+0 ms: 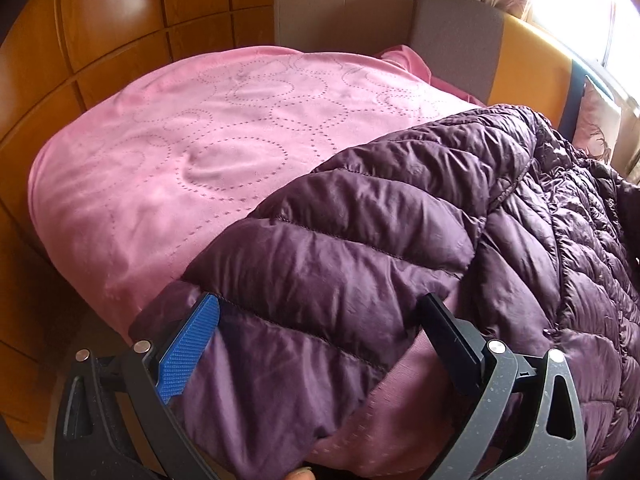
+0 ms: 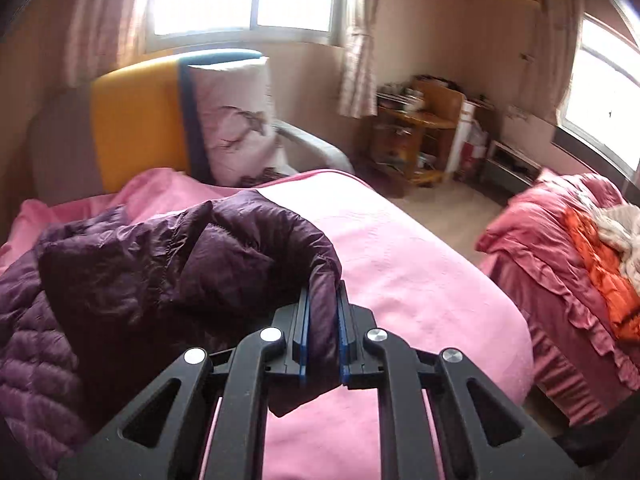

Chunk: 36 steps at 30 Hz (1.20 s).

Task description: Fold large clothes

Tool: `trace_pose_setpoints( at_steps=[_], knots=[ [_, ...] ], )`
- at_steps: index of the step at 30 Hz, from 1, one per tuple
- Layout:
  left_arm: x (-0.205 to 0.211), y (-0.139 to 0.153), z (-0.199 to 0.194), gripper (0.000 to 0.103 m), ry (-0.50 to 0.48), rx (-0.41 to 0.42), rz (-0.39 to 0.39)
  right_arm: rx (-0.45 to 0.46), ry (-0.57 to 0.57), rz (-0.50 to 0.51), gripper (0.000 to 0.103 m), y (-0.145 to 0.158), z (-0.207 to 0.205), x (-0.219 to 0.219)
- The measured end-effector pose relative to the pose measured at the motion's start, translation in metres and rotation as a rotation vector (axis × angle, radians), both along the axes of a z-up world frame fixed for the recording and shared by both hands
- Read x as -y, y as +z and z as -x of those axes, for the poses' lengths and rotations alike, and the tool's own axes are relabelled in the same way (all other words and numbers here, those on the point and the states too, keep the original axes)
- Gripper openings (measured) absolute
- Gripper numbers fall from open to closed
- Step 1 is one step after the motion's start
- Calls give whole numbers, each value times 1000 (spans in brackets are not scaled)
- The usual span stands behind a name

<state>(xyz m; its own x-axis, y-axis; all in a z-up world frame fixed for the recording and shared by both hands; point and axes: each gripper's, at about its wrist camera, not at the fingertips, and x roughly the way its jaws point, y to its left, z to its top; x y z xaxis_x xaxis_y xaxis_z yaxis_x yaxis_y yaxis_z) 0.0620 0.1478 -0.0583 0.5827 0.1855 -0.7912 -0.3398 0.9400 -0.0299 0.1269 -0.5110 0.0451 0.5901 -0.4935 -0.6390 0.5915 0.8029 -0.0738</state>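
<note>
A dark purple quilted down jacket (image 1: 360, 220) lies spread on a bed with a pink cover (image 1: 180, 140). My left gripper (image 1: 318, 300) stands open wide at the jacket's near end. A puffy part of the jacket lies between its blue pad (image 1: 192, 344) and its black finger (image 1: 452, 336), and neither presses on it. In the right wrist view my right gripper (image 2: 323, 290) is shut on a folded edge of the jacket (image 2: 140, 264), held up over the pink cover (image 2: 420, 272). The rest of the jacket trails to the left.
Wooden wardrobe doors (image 1: 100, 40) stand close behind the bed's far left side. An orange headboard (image 2: 136, 120) and a patterned pillow (image 2: 236, 120) are at the bed's head. A second bed with a red cover (image 2: 560, 272) and a cluttered wooden shelf (image 2: 416, 128) lie to the right.
</note>
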Motion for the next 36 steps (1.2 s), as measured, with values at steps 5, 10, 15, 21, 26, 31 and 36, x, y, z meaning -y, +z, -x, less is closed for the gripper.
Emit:
trace_pose_setpoints(
  at_steps=[5, 10, 15, 21, 26, 31, 36],
  knots=[
    [-4, -4, -13, 79, -25, -50, -57, -40, -210, -25, 11, -12, -1, 68],
    [-37, 23, 9, 78, -61, 82, 166, 12, -203, -56, 73, -4, 15, 63],
    [-82, 19, 27, 86, 79, 77, 258, 59, -85, -25, 91, 8, 38, 18],
    [-87, -11, 18, 83, 107, -40, 353, 35, 231, -203, 91, -15, 40, -74],
    [-73, 1, 3, 19, 0, -49, 216, -42, 389, -238, 91, -45, 18, -151],
    [-95, 37, -33, 13, -12, 19, 19, -118, 441, -294, 87, -74, -6, -185],
    [-145, 76, -97, 13, 71, 118, -172, -158, 446, -303, 88, -93, -17, -195]
  ],
)
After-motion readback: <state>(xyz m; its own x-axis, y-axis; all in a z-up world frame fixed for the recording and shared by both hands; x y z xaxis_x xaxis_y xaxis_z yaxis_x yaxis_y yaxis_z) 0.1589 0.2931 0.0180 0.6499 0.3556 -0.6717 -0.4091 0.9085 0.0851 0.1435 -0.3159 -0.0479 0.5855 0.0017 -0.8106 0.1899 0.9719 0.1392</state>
